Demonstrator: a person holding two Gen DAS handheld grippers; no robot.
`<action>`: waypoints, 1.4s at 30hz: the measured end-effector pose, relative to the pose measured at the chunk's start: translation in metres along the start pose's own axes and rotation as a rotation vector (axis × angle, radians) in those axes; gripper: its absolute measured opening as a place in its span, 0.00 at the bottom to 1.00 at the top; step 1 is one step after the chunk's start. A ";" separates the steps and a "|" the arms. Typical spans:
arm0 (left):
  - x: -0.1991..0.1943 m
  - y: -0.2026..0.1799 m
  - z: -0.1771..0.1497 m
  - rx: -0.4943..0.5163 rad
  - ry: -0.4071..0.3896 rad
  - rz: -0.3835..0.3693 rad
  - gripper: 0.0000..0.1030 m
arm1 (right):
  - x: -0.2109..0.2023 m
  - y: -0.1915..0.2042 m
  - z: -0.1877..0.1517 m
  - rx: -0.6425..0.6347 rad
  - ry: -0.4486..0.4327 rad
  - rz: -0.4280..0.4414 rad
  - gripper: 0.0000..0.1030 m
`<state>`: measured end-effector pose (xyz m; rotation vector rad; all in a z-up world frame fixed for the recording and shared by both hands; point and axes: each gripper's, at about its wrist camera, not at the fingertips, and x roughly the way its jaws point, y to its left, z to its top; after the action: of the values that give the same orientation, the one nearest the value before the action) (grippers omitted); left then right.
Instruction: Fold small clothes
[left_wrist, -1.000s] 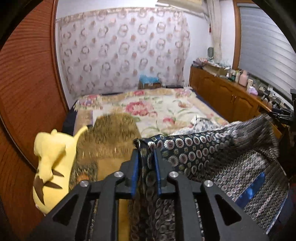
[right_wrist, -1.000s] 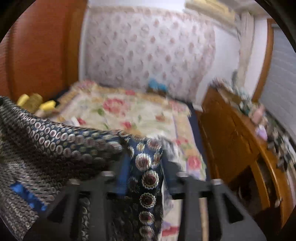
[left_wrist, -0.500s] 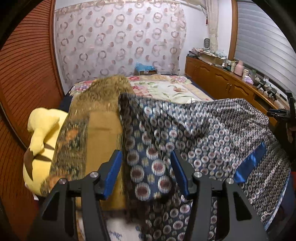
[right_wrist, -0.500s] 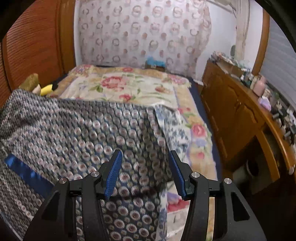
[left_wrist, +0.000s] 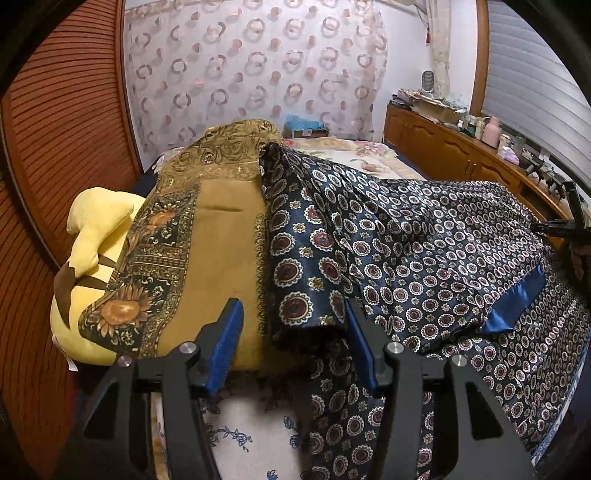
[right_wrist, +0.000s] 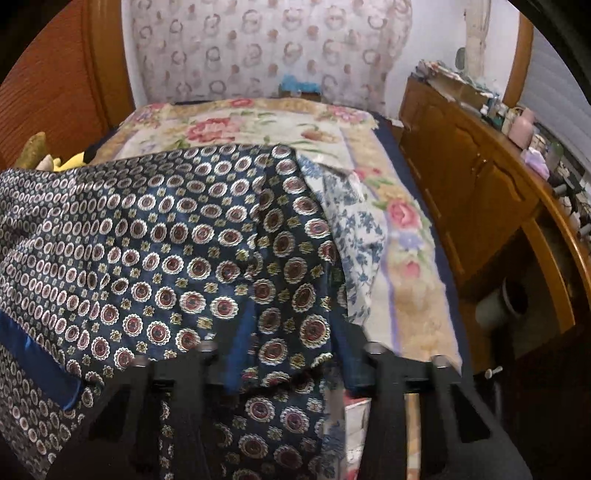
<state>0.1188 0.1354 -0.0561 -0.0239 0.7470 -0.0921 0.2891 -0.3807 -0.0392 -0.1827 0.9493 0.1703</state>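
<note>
Tongs, two: left tongs (left_wrist: 293, 310) stand wide, pads clear of a drooping corner of the navy cloth (left_wrist: 424, 251) that hangs between them; right tongs (right_wrist: 291, 332) have just been closing with a fold of the same cloth between them, the view too blurred to tell whether the pads press it. Navy cloth, one: glossy, dark blue, covered in rows of red-centred white-rimmed medallions, large at the border and small further in, one plain blue satin band (left_wrist: 517, 306) across it; spread over the bed (right_wrist: 258, 125) near its foot, partly folded over itself. Gold sunflower scarf (left_wrist: 221, 236), one, just beside it on the left, edges touching; yellow plush toy (left_wrist: 96, 225), one, under the scarf's outer edge; white-and-blue floral cloth (right_wrist: 354, 229), one, beneath the navy cloth's right edge.
</note>
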 end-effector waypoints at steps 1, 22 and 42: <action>-0.002 -0.001 0.001 0.001 -0.005 -0.001 0.52 | -0.001 0.000 -0.001 -0.007 -0.003 0.018 0.06; -0.023 -0.025 0.024 0.047 -0.100 -0.011 0.52 | -0.093 0.011 0.023 0.119 -0.249 0.175 0.00; -0.035 -0.024 0.000 -0.037 -0.053 -0.098 0.00 | -0.096 -0.020 -0.023 0.143 -0.219 0.155 0.00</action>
<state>0.0911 0.1148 -0.0311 -0.0980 0.6940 -0.1705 0.2202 -0.4118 0.0277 0.0419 0.7538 0.2589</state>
